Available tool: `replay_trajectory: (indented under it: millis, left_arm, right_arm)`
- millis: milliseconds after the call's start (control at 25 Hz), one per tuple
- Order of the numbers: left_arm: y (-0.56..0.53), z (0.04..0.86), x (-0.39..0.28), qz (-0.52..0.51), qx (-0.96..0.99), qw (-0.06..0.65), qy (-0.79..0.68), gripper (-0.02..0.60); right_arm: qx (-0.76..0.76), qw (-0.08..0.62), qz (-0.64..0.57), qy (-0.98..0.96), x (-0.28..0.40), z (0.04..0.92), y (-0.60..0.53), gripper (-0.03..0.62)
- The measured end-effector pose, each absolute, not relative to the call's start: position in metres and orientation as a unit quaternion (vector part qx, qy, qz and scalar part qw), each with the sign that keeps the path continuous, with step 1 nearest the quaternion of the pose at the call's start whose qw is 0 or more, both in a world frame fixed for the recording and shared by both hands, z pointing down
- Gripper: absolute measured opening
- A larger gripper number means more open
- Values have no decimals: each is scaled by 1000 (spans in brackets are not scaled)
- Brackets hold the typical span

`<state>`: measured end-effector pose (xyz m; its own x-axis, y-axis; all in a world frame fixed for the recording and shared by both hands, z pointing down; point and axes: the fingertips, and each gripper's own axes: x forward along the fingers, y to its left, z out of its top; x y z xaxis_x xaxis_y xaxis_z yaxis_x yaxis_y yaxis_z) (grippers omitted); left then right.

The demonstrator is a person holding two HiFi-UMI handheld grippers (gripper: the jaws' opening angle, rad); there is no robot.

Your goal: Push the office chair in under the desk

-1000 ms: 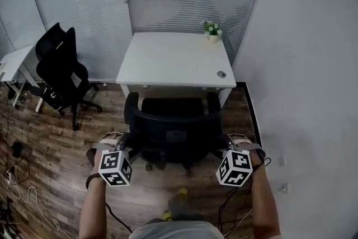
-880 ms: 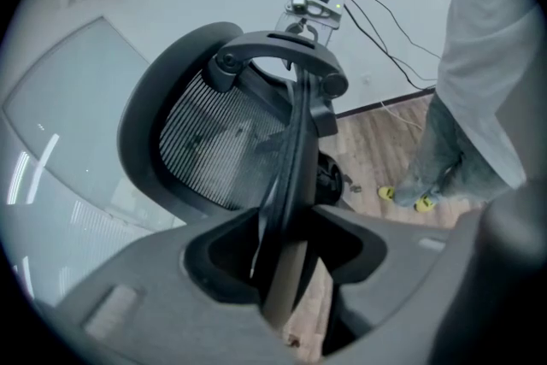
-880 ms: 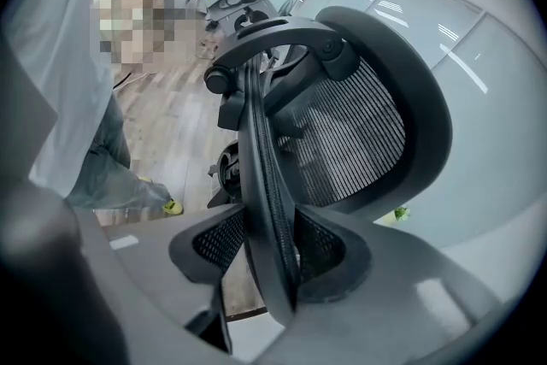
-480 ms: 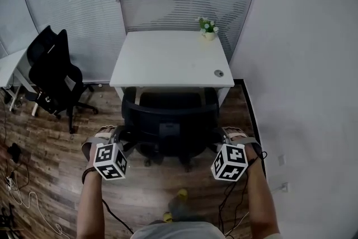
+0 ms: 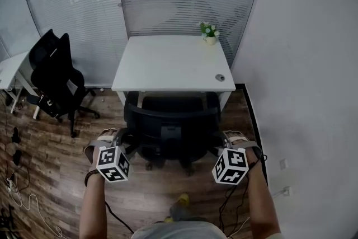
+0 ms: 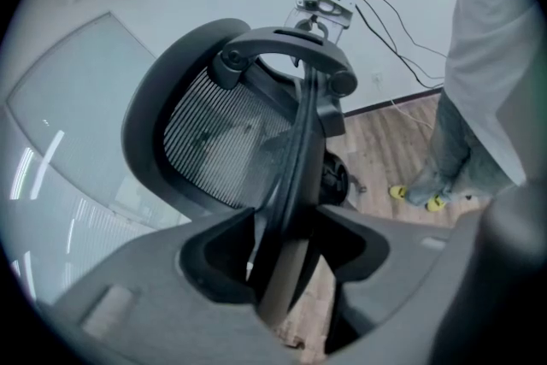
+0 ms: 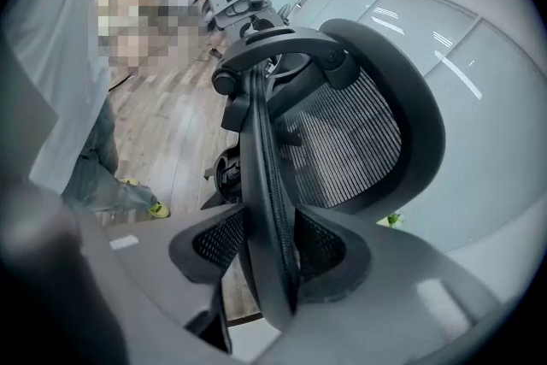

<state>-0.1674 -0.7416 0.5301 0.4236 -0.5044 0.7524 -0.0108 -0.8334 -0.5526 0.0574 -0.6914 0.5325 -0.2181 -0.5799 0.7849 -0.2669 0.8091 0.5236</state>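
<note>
A black mesh office chair [image 5: 170, 129] stands at the white desk [image 5: 168, 61], its seat partly under the front edge and its backrest toward me. My left gripper [image 5: 116, 140] is at the backrest's left edge. In the left gripper view the backrest frame [image 6: 295, 184] runs between the jaws with gaps on both sides, and the jaws are opening. My right gripper [image 5: 226, 140] is at the backrest's right edge. There the pads close against the frame [image 7: 265, 209] on both sides.
A second black chair [image 5: 53, 78] stands at the left beside another white desk [image 5: 8, 67]. A small potted plant [image 5: 210, 32] sits at the desk's far right corner. Glass with blinds runs behind, a white wall [image 5: 302, 64] close on the right. Cables [image 5: 17, 187] lie on the floor at left.
The chair has slid a little further in under the desk, and both grippers have gone forward with its backrest.
</note>
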Motion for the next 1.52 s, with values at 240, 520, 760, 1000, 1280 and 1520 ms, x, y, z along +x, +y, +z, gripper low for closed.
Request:
replay_trajectory:
  millis: [240, 520, 760, 1000, 1280, 1520]
  left_arm:
    - [-741, 528, -168, -504, -811, 238, 175, 224]
    - [-740, 526, -166, -486, -819, 235, 193, 241]
    - [-738, 521, -165, -480, -827, 213, 200, 244]
    - [-733, 516, -169, -470, -835, 194, 210, 242]
    - [-730, 497, -174, -391, -879, 138, 233, 223]
    - [-728, 465, -184, -313, -901, 116, 278, 198]
  right_arm:
    - [281, 557, -151, -767, 57, 531, -690, 181]
    - [277, 550, -140, -776, 57, 528, -688, 181]
    - [274, 536, -126, -788, 62, 520, -683, 179]
    - [307, 481, -103, -815, 71, 502, -677, 179]
    - [362, 394, -52, -843, 75, 480, -678, 178]
    - [439, 286, -19, -852, 69, 449, -679, 175]
